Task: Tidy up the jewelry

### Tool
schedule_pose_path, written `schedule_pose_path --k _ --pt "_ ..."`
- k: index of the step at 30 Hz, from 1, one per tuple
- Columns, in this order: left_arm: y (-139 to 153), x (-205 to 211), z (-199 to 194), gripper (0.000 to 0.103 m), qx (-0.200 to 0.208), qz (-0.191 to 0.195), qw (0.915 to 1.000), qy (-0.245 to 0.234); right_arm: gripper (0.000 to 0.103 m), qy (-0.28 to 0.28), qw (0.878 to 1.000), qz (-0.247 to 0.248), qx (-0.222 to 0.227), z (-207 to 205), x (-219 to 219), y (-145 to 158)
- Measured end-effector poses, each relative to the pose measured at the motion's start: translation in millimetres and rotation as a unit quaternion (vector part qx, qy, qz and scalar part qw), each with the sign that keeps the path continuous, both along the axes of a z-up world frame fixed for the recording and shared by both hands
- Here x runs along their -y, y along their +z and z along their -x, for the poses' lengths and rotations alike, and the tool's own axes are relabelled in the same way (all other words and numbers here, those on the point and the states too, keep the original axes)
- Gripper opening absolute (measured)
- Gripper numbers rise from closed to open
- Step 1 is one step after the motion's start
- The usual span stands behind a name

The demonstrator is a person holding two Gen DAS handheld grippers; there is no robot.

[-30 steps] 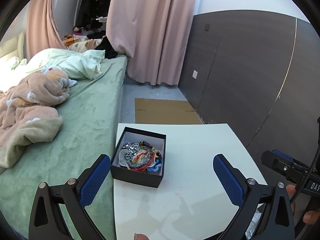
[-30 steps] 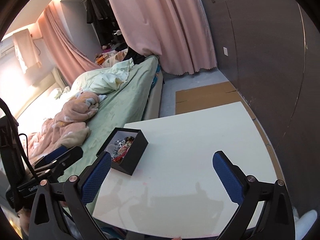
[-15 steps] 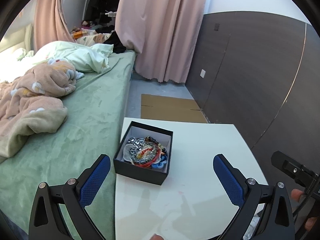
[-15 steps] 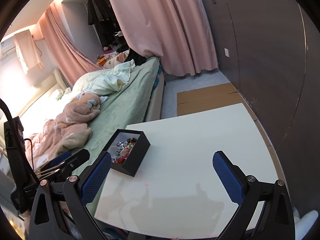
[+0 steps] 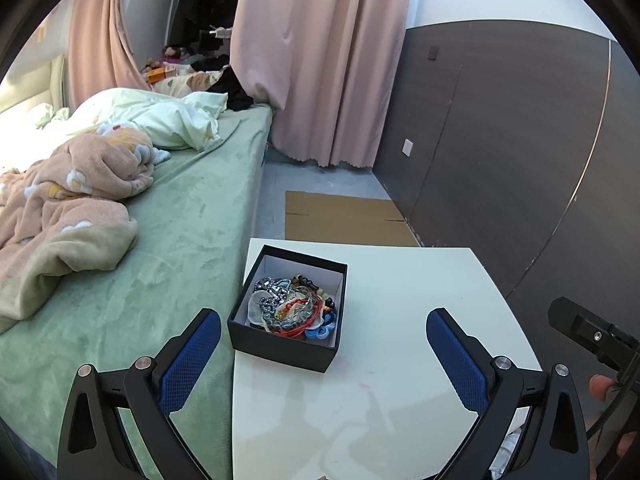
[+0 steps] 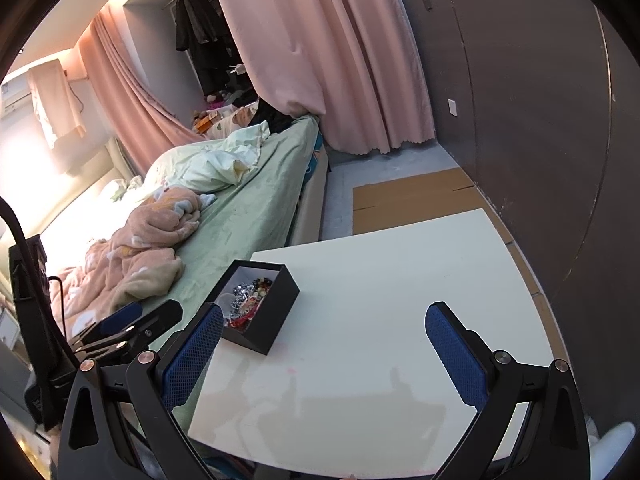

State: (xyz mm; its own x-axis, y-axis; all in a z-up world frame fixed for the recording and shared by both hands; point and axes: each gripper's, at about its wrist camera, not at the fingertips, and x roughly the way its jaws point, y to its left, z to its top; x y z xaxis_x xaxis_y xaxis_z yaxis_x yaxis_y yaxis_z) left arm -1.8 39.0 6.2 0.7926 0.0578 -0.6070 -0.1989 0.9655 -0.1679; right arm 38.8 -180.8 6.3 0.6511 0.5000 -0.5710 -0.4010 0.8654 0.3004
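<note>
An open black box (image 5: 280, 350) stands at the left edge of a white table (image 5: 400, 400). It holds a tangle of jewelry (image 5: 292, 306): silver and dark beads, red cord, blue pieces. My left gripper (image 5: 322, 322) is open and empty, hovering just short of the box. My right gripper (image 6: 324, 320) is open and empty above the table's near edge, with the box (image 6: 276, 316) ahead to its left. The left gripper also shows in the right wrist view (image 6: 132, 326), beside the box's left side.
A bed with a green sheet (image 5: 168, 248) and a pink blanket (image 5: 68, 200) runs along the table's left. A dark panelled wall (image 5: 520, 160) stands on the right. Flat cardboard (image 5: 344, 220) lies on the floor beyond the table, pink curtains (image 5: 320, 60) behind.
Both grippers have moved slightly forward toward the table and the box; the box looks nearer in both views. Both stay open.
</note>
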Motion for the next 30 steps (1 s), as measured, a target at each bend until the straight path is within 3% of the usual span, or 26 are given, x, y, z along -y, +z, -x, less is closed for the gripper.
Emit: schedule_pose_path --k 30 --pt "-0.7 -0.6 0.0 0.103 -0.006 0.003 1.0000 -0.003 0.101 0.001 1.000 -0.002 -0.004 -0.7 1.4 1.3"
